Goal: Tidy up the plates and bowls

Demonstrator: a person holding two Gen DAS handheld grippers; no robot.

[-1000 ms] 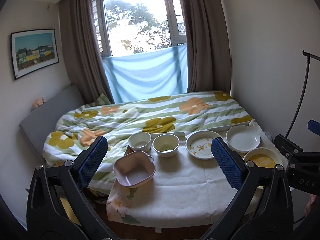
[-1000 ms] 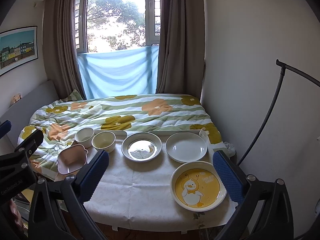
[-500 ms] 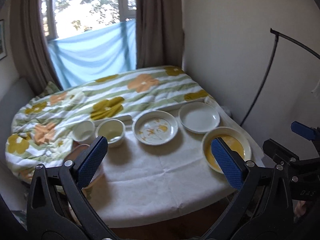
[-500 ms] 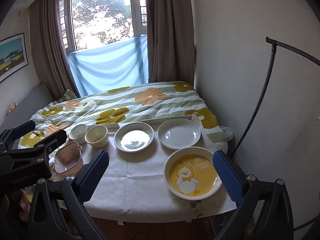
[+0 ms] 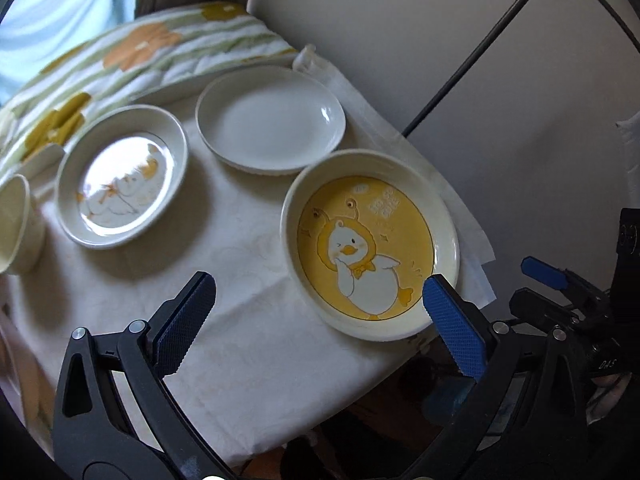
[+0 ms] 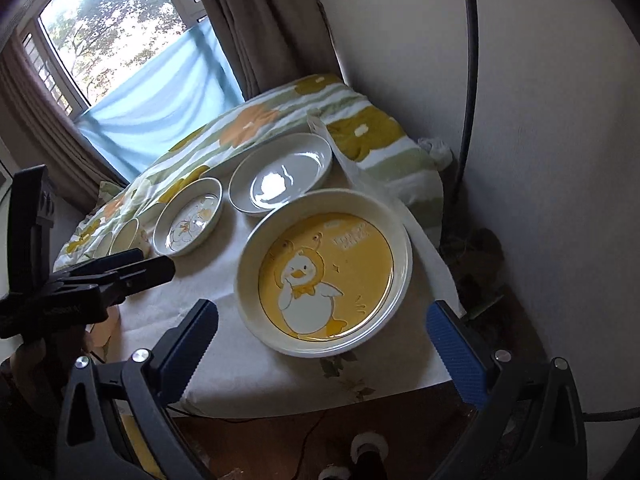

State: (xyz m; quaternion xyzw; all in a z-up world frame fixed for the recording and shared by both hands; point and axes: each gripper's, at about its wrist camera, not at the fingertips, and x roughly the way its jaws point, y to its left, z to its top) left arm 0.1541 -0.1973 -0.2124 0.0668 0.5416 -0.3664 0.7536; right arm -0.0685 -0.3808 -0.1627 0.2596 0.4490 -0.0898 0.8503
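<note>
Sitting at surface's [image 5: 248,344] right front corner: duck plate [image 5: 370,246], rim near edge. Right gripper [image 6: 322,340] wide open, empty; left gripper [image 5: 318,316] likewise. Risk: one-sided rim pinch tips plate off edge, or knocks white plate [image 5: 270,118] just behind.

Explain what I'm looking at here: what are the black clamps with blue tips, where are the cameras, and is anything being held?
There is no robot. A person carries a hand-held gripper in each hand, and each has a fisheye camera looking along its two blue-padded fingers. One picture is from the left hand-held gripper, the other from the right hand-held gripper. Both are open and hold nothing. On the white cloth lie a yellow duck plate, a plain white plate, a smaller duck plate and a cream bowl at the edge. Both grippers face the yellow duck plate.
</note>
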